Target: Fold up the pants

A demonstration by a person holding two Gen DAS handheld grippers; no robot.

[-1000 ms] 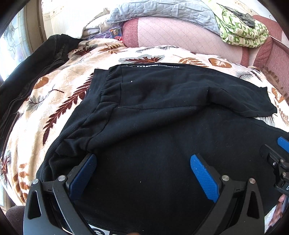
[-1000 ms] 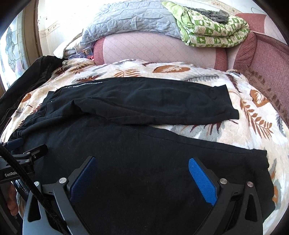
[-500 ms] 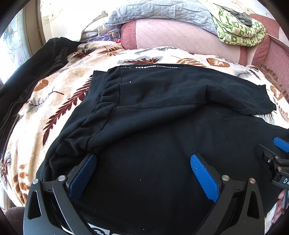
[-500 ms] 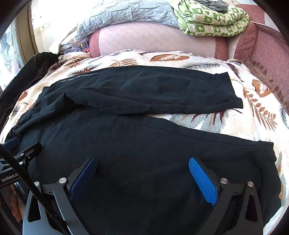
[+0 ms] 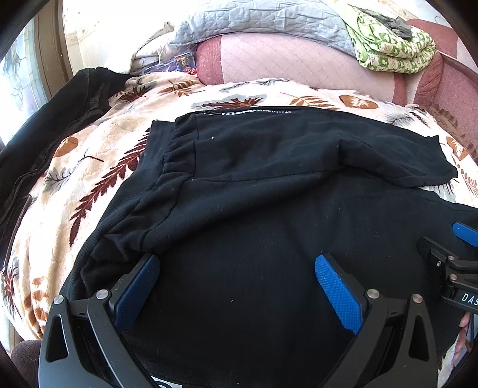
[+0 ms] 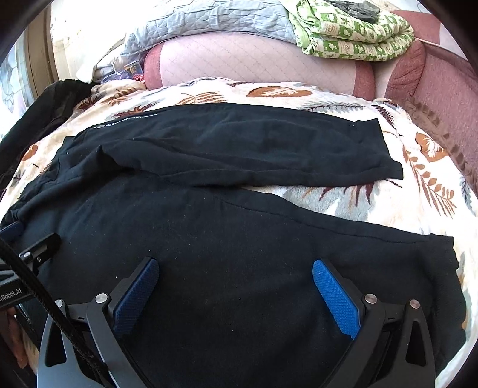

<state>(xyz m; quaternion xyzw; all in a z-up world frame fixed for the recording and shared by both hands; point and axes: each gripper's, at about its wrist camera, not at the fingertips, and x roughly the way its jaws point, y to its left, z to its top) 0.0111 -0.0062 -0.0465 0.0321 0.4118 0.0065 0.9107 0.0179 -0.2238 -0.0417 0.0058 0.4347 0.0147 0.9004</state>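
Black pants [image 5: 269,179] [image 6: 239,155] lie spread on a leaf-print blanket [image 5: 89,167] [image 6: 418,185], waistband to the left, two legs running right, the far leg shorter-looking and separate from the near one. My left gripper [image 5: 236,277] hovers open just over the near leg close to the waistband. Farther right, over the same near leg, my right gripper [image 6: 236,280] is open too, with the hem beyond it on the right. Nothing sits between either pair of blue pads. The right gripper [image 5: 457,256] shows at the left view's right edge.
A black jacket [image 5: 38,143] lies along the blanket's left side. Behind the blanket is a pink sofa back [image 6: 254,62] carrying a grey quilt [image 5: 254,21] and a folded green patterned blanket [image 6: 352,27]. A pink armrest [image 6: 442,89] rises at the right.
Both grippers have edged slightly nearer the pants and a little forward. Both stay open, and the pants have not moved.
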